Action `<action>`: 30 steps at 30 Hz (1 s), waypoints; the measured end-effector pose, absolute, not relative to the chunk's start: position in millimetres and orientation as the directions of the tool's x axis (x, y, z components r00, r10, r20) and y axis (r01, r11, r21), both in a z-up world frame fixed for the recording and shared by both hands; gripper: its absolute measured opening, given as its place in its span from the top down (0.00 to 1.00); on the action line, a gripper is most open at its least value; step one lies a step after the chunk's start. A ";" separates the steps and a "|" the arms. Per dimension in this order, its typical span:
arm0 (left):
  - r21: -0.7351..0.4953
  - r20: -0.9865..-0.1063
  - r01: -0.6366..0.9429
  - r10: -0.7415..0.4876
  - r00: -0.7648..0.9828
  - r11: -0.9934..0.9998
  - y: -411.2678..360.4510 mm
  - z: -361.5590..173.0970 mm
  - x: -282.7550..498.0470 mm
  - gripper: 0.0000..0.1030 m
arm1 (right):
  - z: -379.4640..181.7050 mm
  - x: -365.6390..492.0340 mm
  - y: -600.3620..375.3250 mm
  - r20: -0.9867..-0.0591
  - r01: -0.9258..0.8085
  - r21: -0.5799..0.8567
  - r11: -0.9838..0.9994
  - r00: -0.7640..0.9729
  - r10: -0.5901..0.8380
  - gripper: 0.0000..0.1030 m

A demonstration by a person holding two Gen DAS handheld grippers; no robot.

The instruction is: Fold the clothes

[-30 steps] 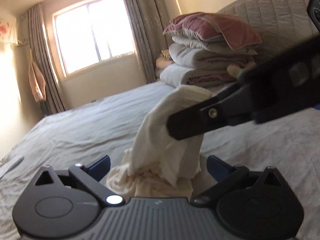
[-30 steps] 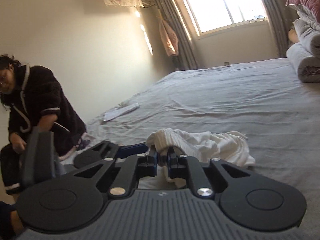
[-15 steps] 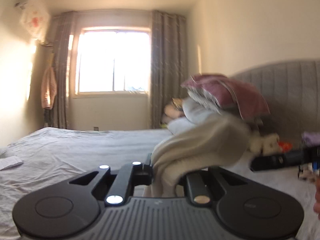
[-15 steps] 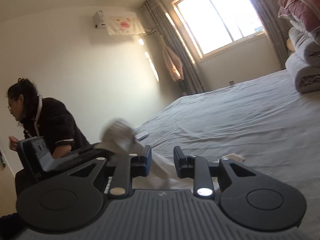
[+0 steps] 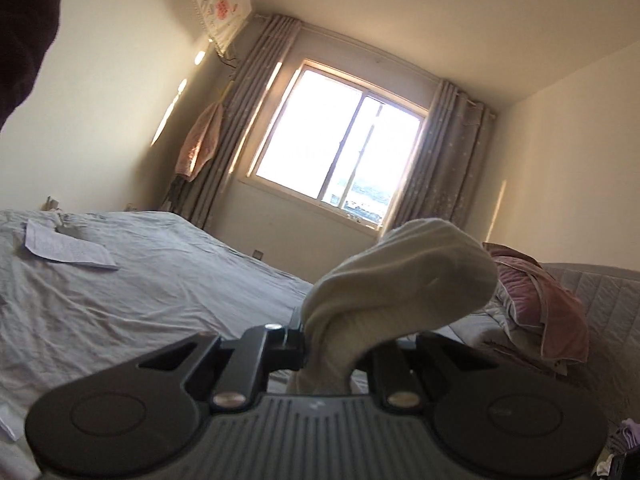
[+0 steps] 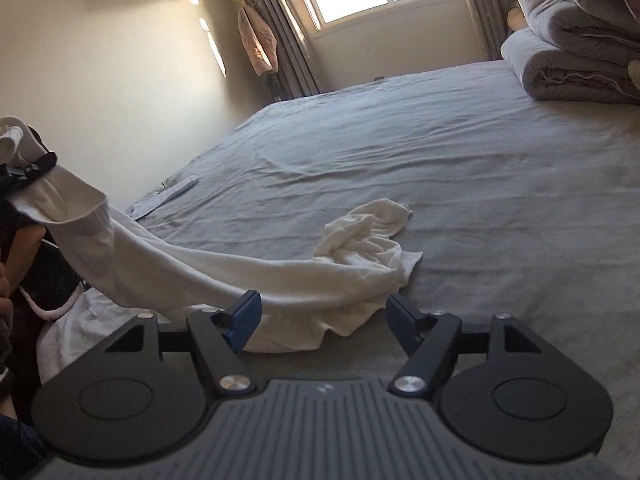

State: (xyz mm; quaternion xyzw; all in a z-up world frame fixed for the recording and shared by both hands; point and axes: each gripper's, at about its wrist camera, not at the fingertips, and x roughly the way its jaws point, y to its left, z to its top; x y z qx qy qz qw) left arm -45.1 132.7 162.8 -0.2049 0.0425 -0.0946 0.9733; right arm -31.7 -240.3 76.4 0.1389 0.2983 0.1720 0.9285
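Garment (image 5: 396, 280) now lifted, in left tongs (image 5: 332, 344)

One white garment (image 6: 248, 276), two claws, one paper (image 5: 68, 250), one window (image 5: 340, 152), three stacked quilts (image 6: 576, 40).

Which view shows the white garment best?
The right wrist view: the garment stretches from the left tool down to a crumpled heap on the bed. The left wrist view shows only the bunched end pinched in that tool.

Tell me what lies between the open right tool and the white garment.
Nothing visible. The right tool hangs open just over the garment, whose stretched sleeve passes right in front of its fingers. The left tool grips the far end.
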 end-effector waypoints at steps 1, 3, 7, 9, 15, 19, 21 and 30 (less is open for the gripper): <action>-0.430 -0.047 0.152 -0.191 0.981 0.890 140.4 162.3 -45.5 0.89 | 70.7 -29.1 -239.6 -0.520 -0.222 0.366 0.904 0.757 0.396 0.29; -0.478 -0.047 0.121 -0.163 0.986 0.870 158.9 159.6 -48.0 0.89 | 58.3 -19.7 -236.8 -0.546 -0.193 0.393 0.899 0.737 0.397 0.29; -0.523 -0.062 0.072 -0.122 0.991 0.849 185.0 154.6 -47.1 0.89 | 41.5 -7.1 -234.3 -0.560 -0.129 0.484 0.866 0.714 0.420 0.28; -0.537 -0.072 0.050 -0.104 0.992 0.842 196.1 152.1 -45.6 0.89 | 37.2 -0.1 -236.9 -0.555 -0.087 0.555 0.827 0.701 0.447 0.24; -0.560 -0.104 -0.012 -0.056 0.993 0.828 224.7 145.3 -41.7 0.88 | 37.8 35.1 -233.8 -0.546 0.032 0.643 0.765 0.720 0.428 0.11; -0.557 -0.128 -0.041 -0.037 0.991 0.829 234.5 139.2 -39.6 0.88 | 44.4 59.2 -197.6 -0.625 0.003 0.449 0.894 0.716 0.312 0.32; -0.558 -0.129 -0.041 -0.038 0.991 0.829 236.9 138.3 -39.3 0.88 | 49.7 60.7 -189.7 -0.634 -0.032 0.396 0.918 0.713 0.298 0.79; -0.616 -0.075 0.133 -0.226 0.971 0.776 227.4 138.9 -35.8 0.88 | 147.8 -5.1 -259.5 -0.366 -0.007 0.255 0.967 0.925 0.104 0.82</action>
